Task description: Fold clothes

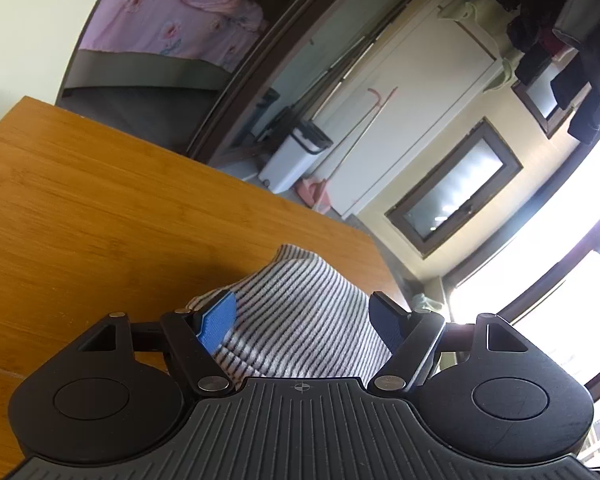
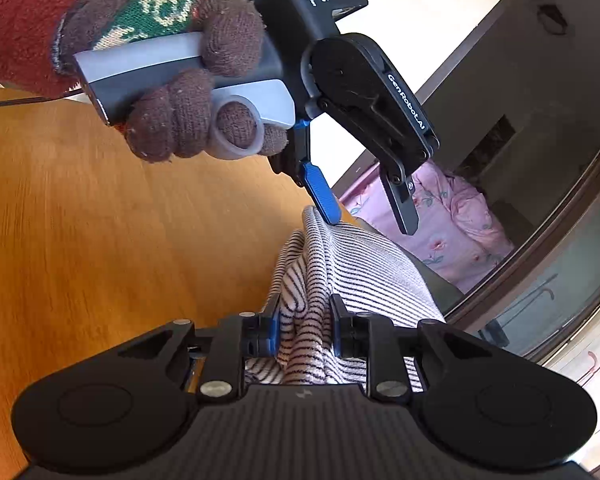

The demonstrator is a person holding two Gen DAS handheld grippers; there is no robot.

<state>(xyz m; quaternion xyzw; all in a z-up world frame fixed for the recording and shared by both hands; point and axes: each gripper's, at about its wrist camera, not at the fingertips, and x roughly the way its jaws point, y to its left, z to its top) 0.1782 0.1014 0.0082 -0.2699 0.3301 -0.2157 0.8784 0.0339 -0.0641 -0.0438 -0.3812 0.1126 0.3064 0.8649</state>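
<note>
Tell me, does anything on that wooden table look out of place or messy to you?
Only the striped cloth: it lies bunched and creased at the edge of the wooden table, partly hanging over it, not flat. The right gripper pinches a fold of it; the left gripper stands open at its far end. Nothing looks spilled or damaged.

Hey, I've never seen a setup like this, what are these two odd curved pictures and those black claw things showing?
There is no robot here: a person holds a hand-operated gripper in each hand, and each carries a wide-angle camera looking along its fingers. One picture is from the left gripper, whose jaws stand open around a striped garment lying on a wooden table. The other is from the right gripper, pinched shut on a bunched fold of the same striped garment. That view also shows the left gripper from outside, held by a gloved hand. Pink floral bedding lies behind.
</note>
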